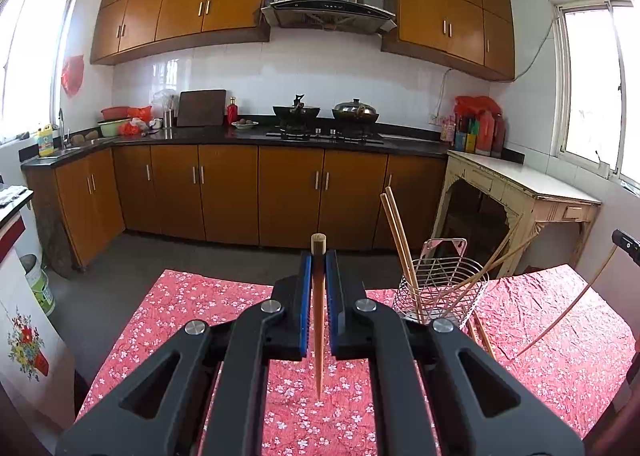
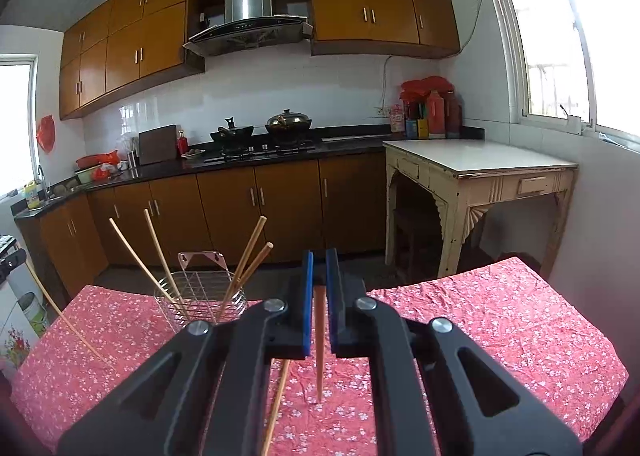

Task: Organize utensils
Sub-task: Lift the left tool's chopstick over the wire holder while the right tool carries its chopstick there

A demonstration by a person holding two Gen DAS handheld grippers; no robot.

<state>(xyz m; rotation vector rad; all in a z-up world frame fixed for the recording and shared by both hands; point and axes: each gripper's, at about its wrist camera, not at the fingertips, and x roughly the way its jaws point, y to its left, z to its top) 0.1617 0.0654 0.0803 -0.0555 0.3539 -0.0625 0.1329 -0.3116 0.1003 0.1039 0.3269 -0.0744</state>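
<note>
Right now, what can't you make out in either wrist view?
- Left wrist: loose chopsticks beside the wire holder run behind the left gripper; count unclear.
- Left wrist: right gripper cut off by the frame edge.
- Right wrist: held chopstick's top hidden inside the right gripper.
- Right wrist: table chopstick partly behind the gripper body.

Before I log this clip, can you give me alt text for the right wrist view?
The right gripper holds one chopstick, jaws shut on it, tip down over a red floral tablecloth. To its left a wire basket holds four chopsticks; another chopstick lies on the cloth, with kitchen cabinets behind.
</note>
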